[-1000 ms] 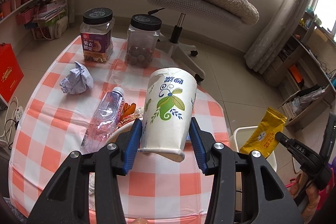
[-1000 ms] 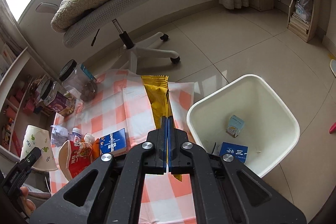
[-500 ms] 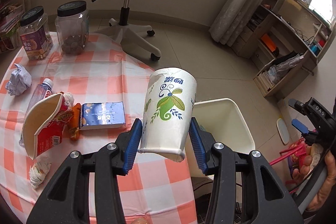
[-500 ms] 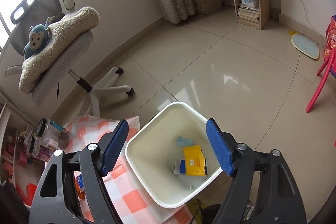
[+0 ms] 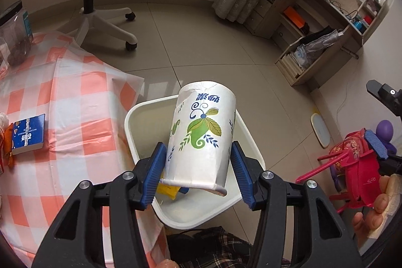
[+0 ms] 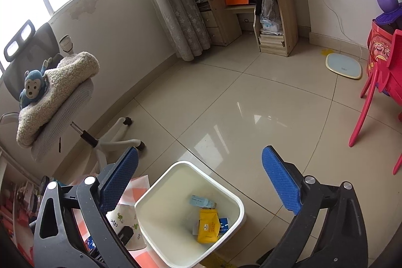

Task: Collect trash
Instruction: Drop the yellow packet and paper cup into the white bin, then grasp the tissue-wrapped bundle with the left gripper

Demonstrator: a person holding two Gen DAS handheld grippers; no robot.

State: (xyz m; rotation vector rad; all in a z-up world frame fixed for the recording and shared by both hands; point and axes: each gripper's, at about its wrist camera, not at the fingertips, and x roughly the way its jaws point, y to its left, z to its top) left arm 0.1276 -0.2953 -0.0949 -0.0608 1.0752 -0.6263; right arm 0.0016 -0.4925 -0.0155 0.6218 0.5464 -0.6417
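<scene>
Your left gripper [image 5: 198, 172] is clamping an inverted white paper cup with green leaf and blue print [image 5: 201, 135], its blue pads pressing both sides near the rolled rim at the bottom. In the centre of the left wrist view, the cup is hanging above the white square plastic trash bin [image 5: 140, 114], overlapping the bin's opening, with the crumpled base pointing toward the upper part of the frame. The bin is standing on the tiled floor just beside the hanging edge of the orange-and-white checked tablecloth [image 5: 62, 92] that fills the left of the frame. A blue paperback book [image 5: 27, 133] is lying near the left edge of that cloth.

Your right gripper [image 6: 199, 182] is spread wide with nothing between its blue pads, hovering above the same bin [image 6: 238, 207] in the lower centre of the right wrist view. A yellow snack packet [image 6: 207, 229] is lying on the bin floor beside blue and pale cartons. The cup [image 6: 125, 220] is showing at the lower left, beside the bin's left rim.

Bare glossy tiles are stretching across the centre and right toward a red plastic chair [image 6: 377, 82] at the right edge; a grey office chair [image 6: 65, 107] is standing at the left.
</scene>
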